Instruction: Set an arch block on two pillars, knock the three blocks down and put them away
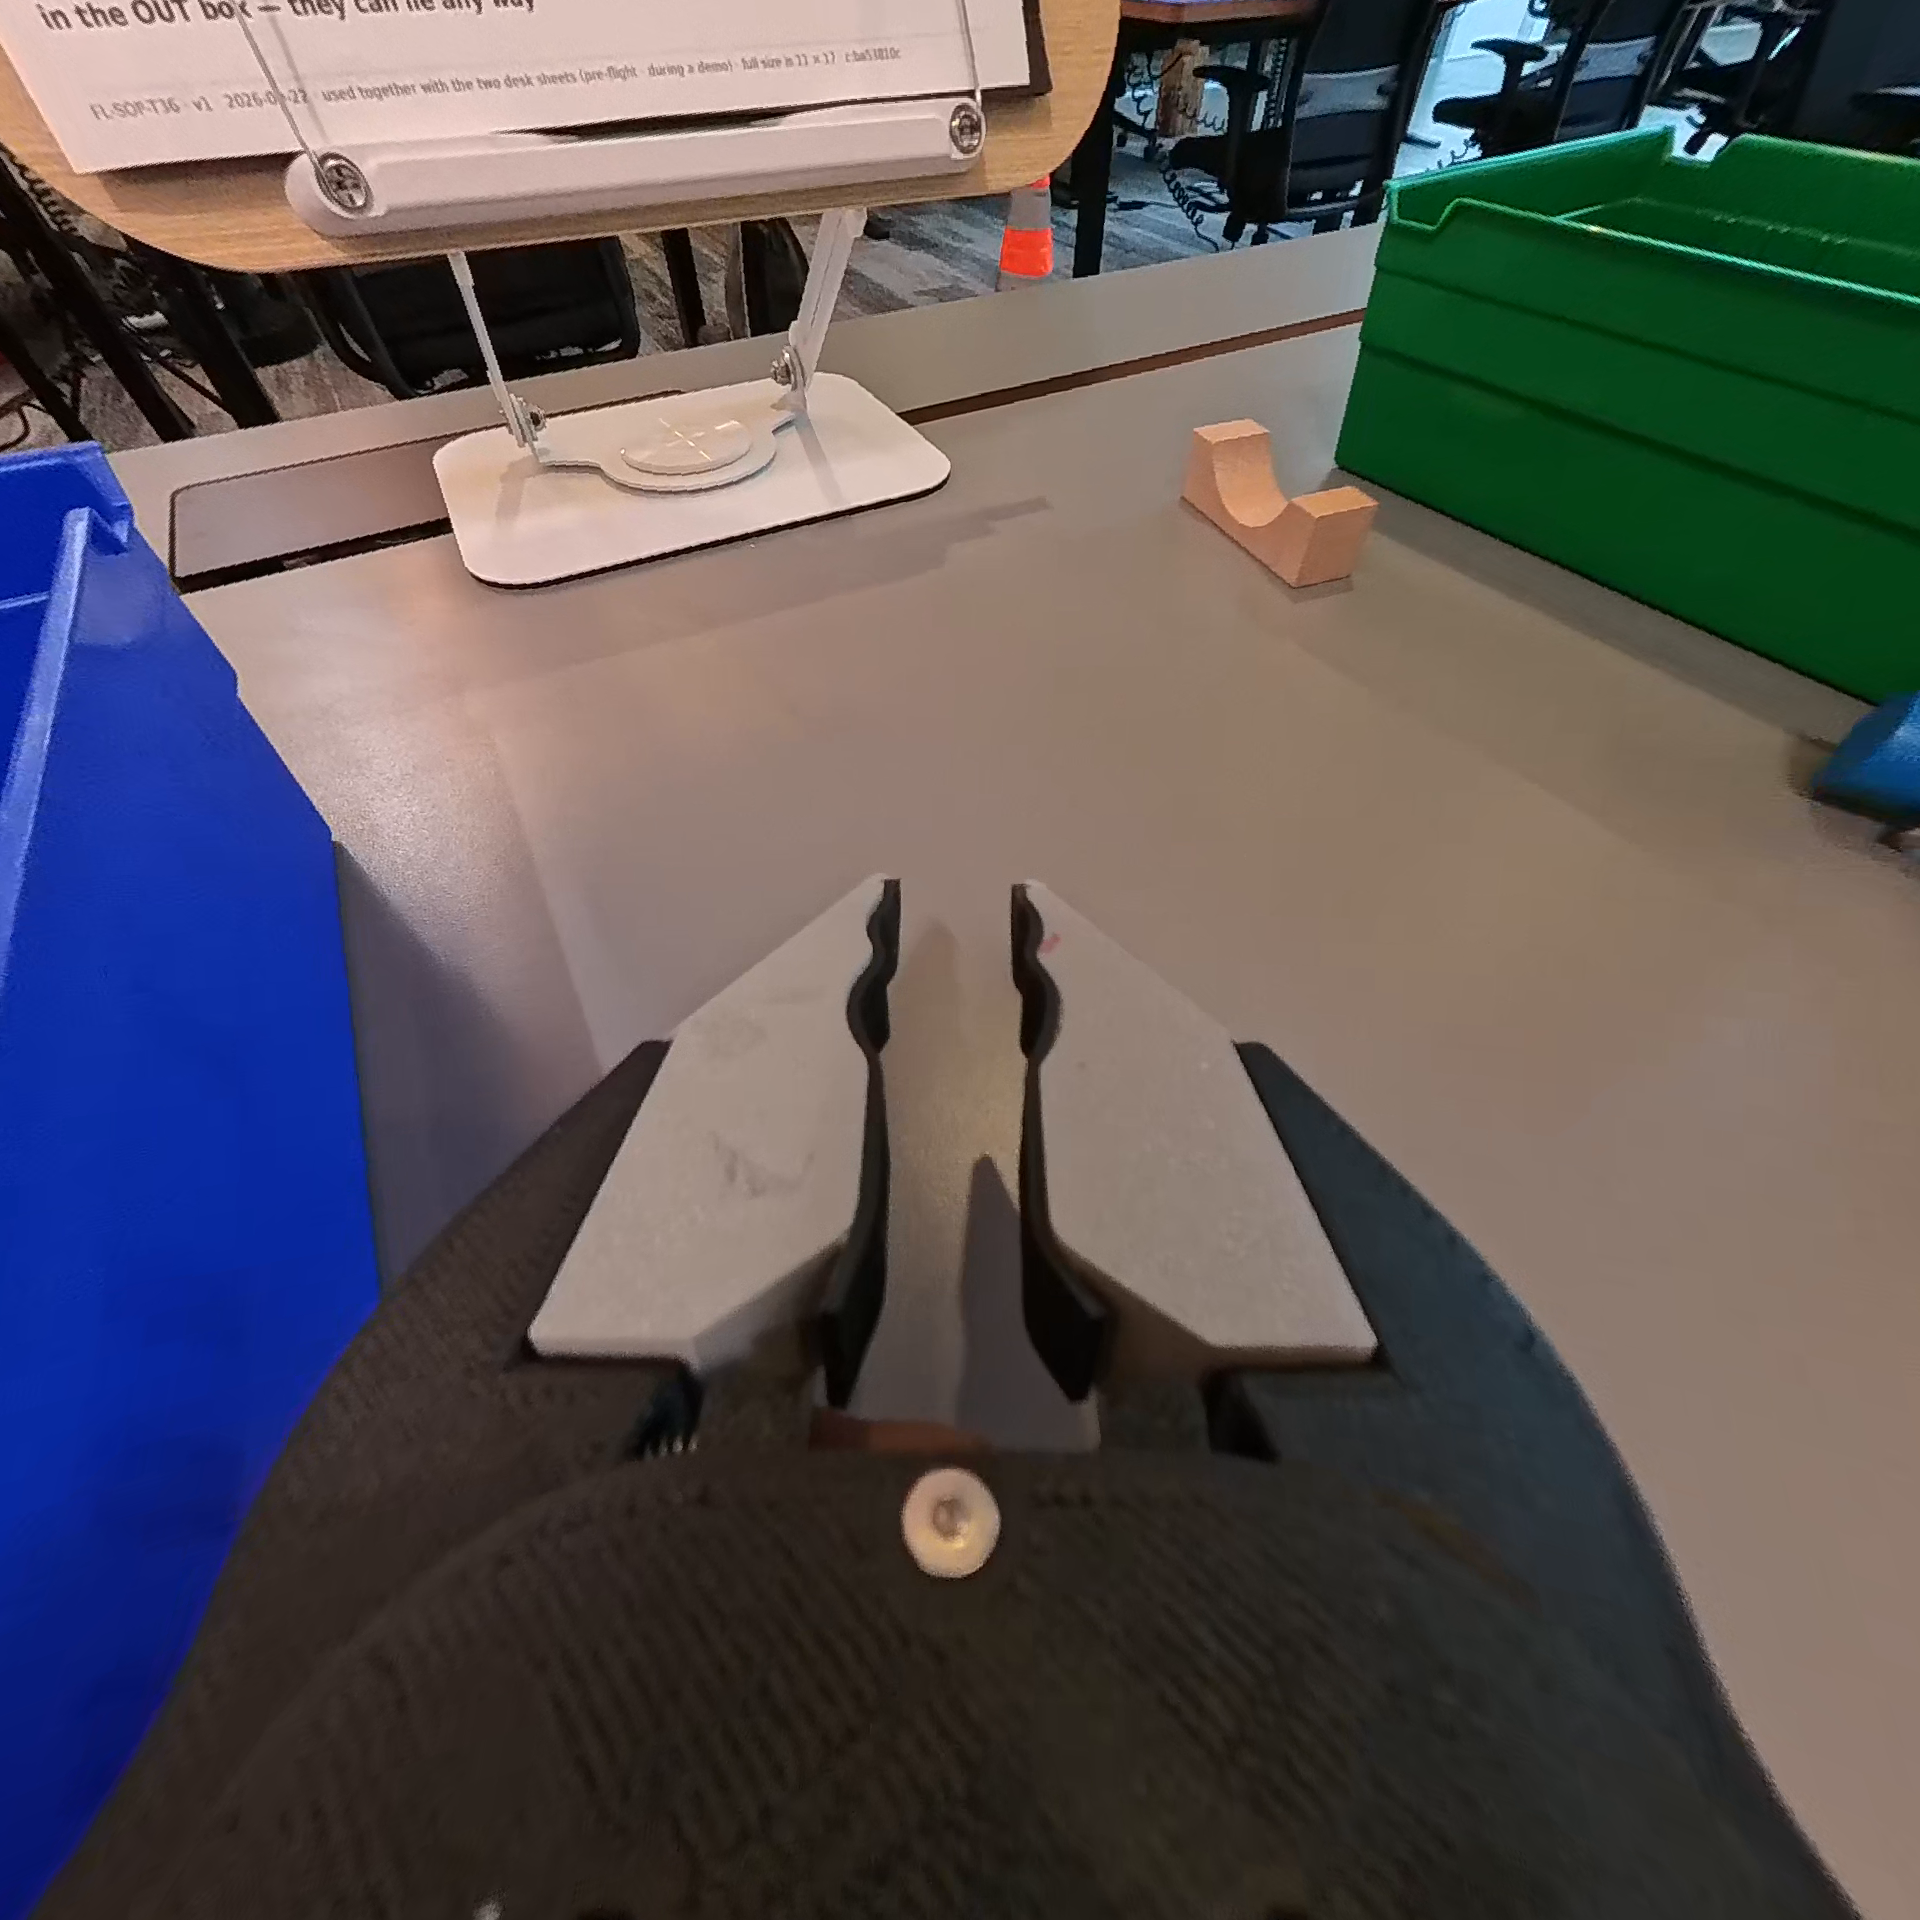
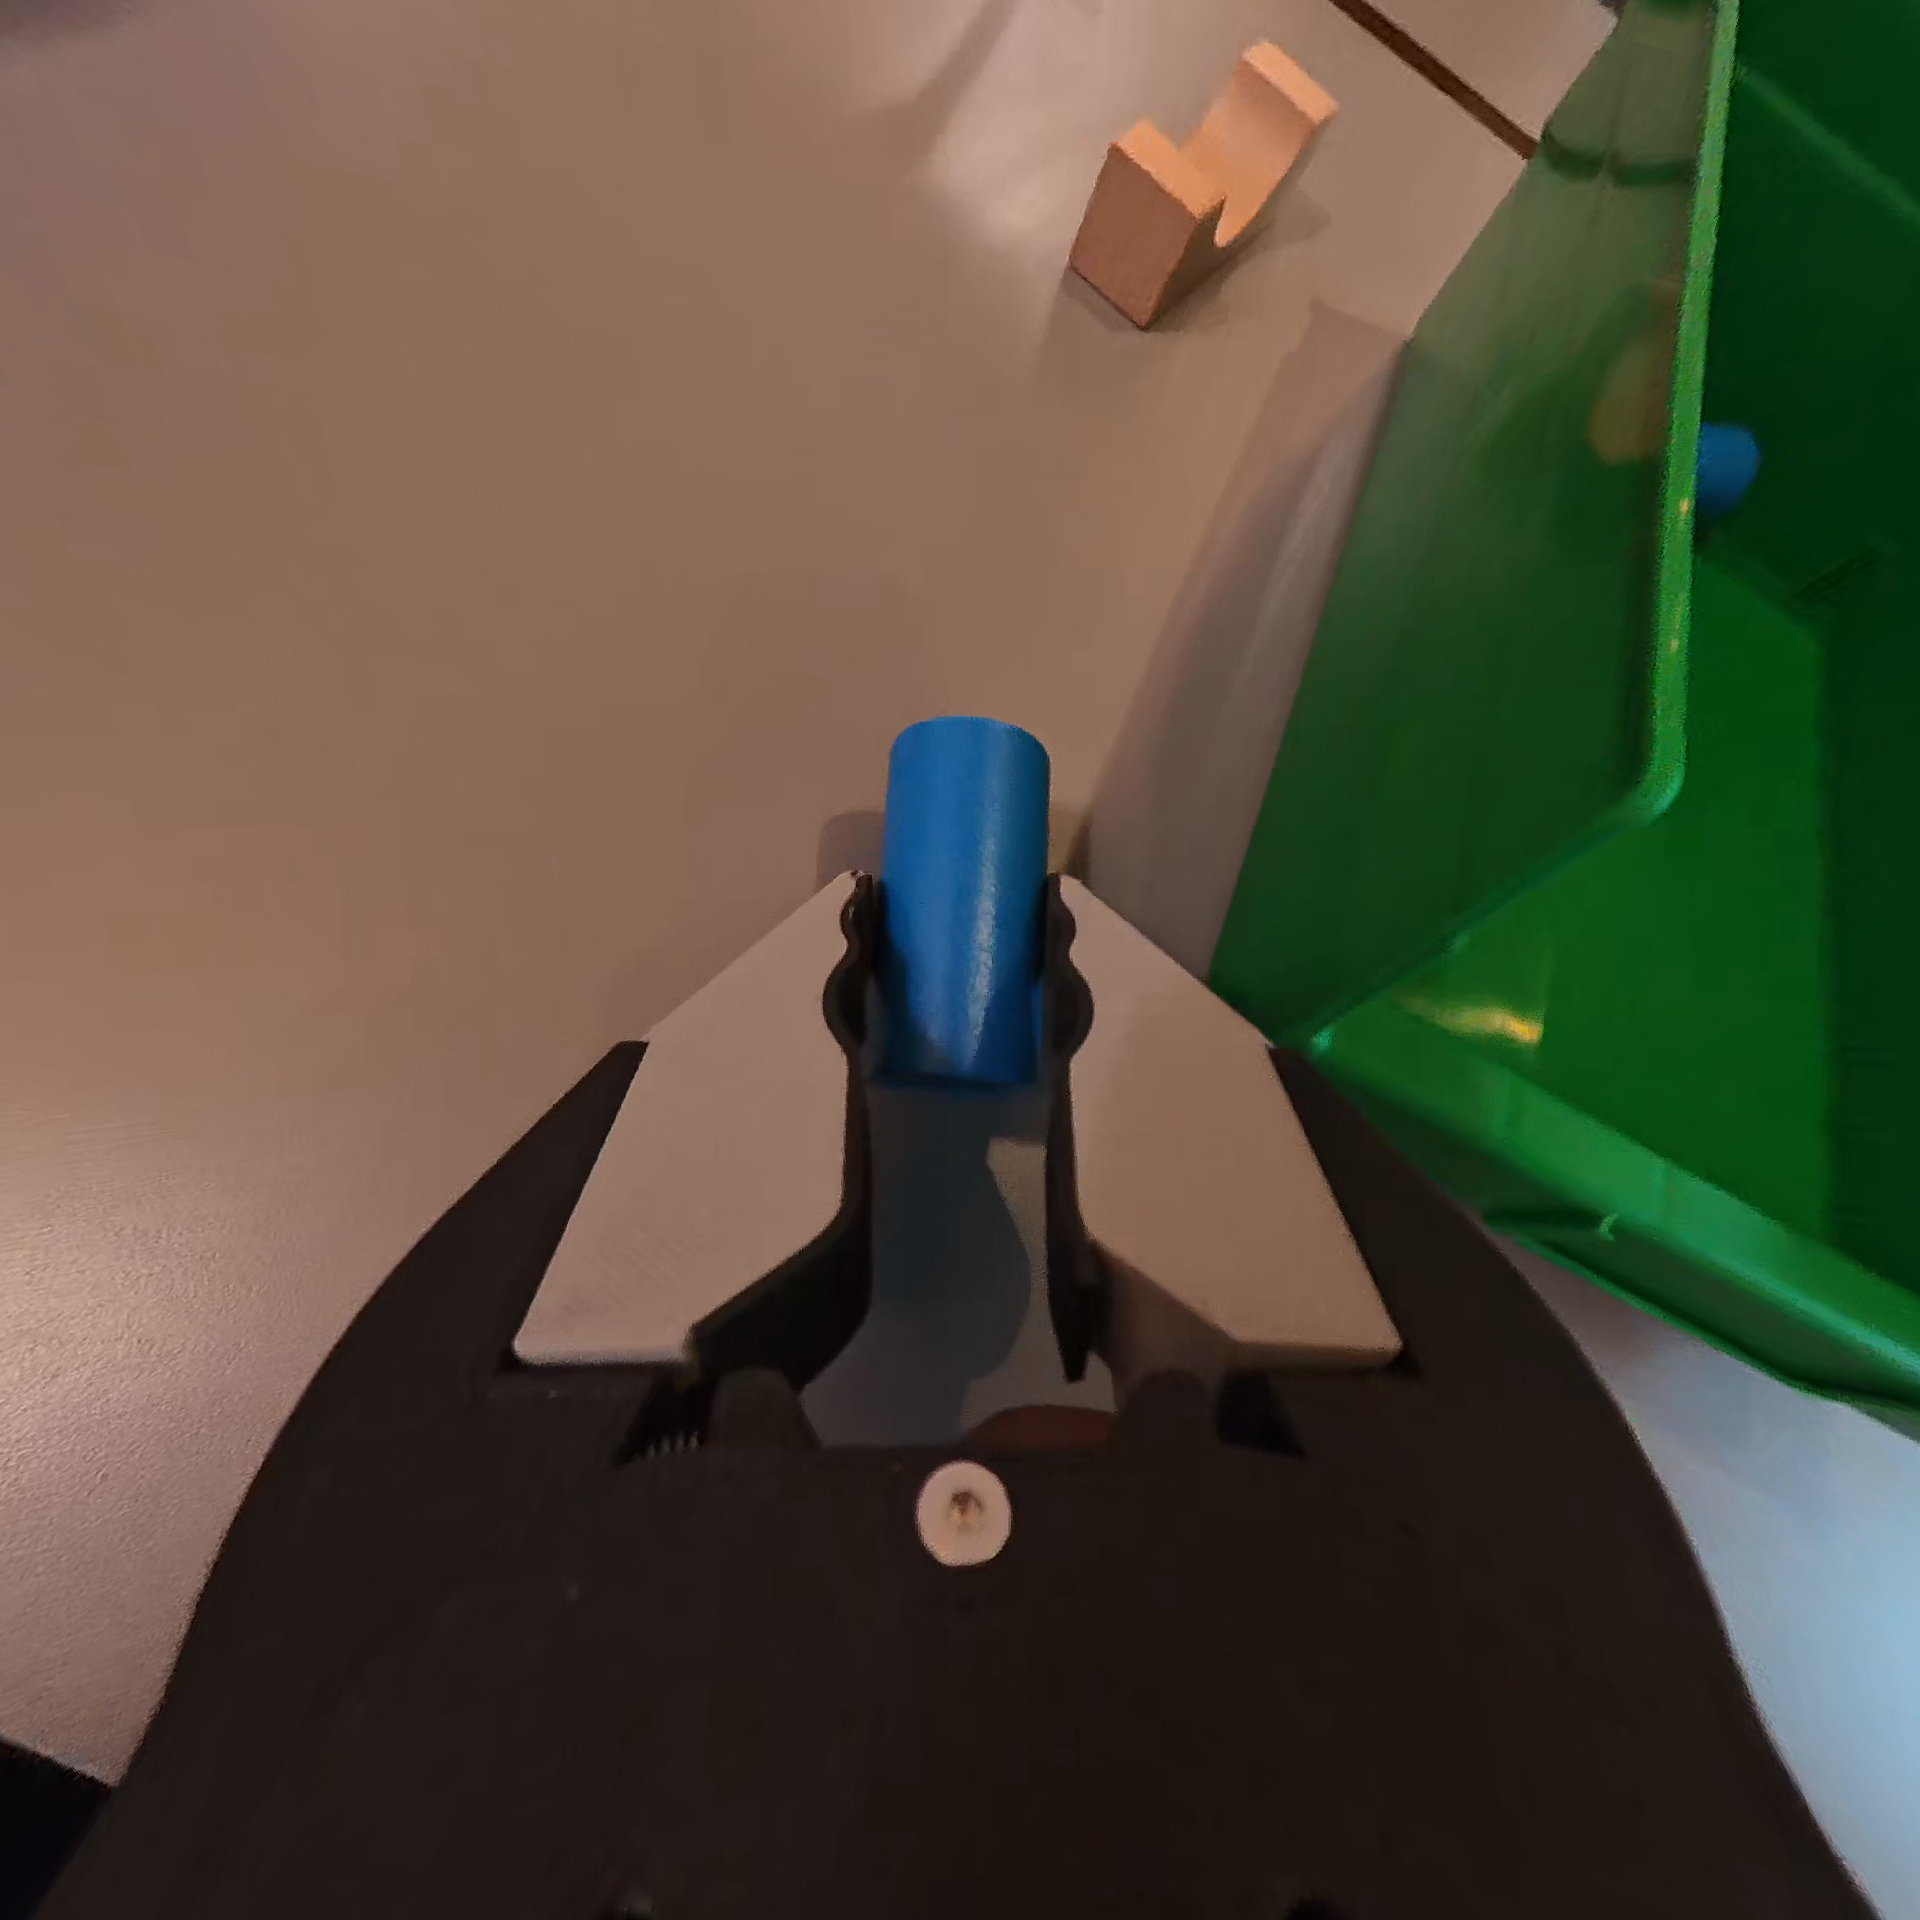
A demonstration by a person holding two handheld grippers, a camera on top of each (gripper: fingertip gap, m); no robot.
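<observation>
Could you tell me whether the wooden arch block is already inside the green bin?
No, the arch block lies on the table beside the green bin.

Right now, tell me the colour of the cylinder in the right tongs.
Blue cylinder, clearest in the right wrist view.

Printed text appears only on the white sheet clipped to the document stand behind the counter; no other markings are legible.
</observation>
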